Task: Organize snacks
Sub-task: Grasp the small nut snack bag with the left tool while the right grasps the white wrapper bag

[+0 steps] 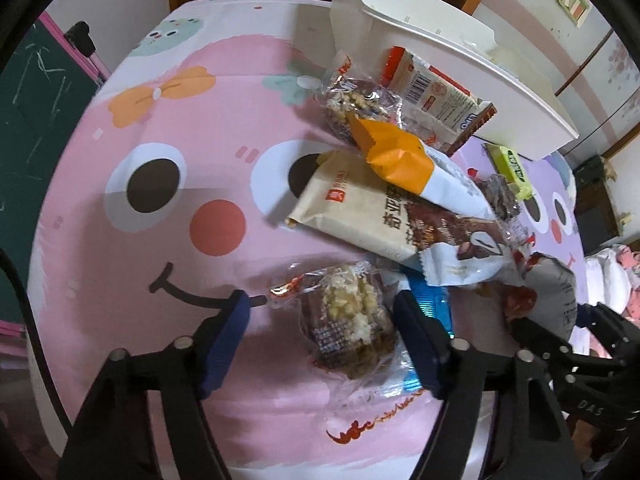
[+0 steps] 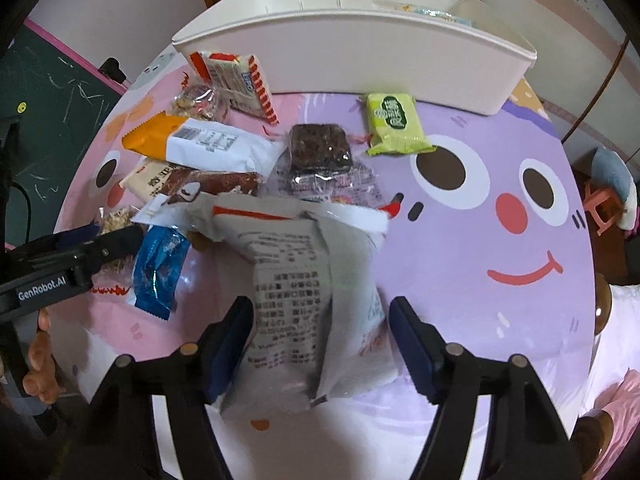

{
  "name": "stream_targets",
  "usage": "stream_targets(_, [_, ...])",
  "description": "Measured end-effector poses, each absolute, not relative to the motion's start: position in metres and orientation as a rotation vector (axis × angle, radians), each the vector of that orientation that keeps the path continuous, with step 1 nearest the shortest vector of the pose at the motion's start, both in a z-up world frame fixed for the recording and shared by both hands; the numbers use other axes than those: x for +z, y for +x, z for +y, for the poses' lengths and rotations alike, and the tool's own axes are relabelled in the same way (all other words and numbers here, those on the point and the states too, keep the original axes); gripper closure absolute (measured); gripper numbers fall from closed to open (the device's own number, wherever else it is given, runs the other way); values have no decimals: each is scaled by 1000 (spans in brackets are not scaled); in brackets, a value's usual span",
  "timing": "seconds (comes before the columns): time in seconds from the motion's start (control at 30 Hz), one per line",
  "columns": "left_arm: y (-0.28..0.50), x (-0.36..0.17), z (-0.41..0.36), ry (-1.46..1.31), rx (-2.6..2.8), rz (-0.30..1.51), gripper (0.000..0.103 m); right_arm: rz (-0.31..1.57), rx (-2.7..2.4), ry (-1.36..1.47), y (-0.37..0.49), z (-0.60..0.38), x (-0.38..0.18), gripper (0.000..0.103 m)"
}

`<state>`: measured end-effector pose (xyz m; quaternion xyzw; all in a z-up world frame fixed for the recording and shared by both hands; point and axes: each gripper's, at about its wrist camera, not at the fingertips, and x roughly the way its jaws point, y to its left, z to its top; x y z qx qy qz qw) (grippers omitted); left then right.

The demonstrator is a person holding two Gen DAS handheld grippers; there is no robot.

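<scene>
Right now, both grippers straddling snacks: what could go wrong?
1. Left gripper straddles the clear-wrapped nut bar, but its right finger sits over the blue packet; closing may pinch both.
2. Right gripper brackets the grey-white pouch, whose top touches the neighbouring pile; lifting may drag those.

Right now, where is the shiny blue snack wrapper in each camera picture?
Left wrist view: the shiny blue snack wrapper peeks out behind the right finger, low and right of centre.
Right wrist view: it lies at lower left.
Shared landmark: the white plastic bin at the back.
</scene>
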<state>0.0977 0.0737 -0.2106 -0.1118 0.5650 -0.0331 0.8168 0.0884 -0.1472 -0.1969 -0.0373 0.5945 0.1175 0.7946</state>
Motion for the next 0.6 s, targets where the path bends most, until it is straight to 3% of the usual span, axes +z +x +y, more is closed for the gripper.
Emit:
stream_targets(0.1, [97,-208,70,-252,-96,1198,49,1275,254,-81,88,-148,-197,34])
stream_targets(0.37, [95,-209,60,-250,-104,1201,52,1266,256,-91,87,-146,-197,35])
stream_targets(0.53, [94,-208,60,-252,-106,1196,47,1266,257,-94,86,-148,-197,35])
stream_targets(0.6, [94,-209,56,-236,-122,1208,33,1267,254,-98,86,-147,-197,35])
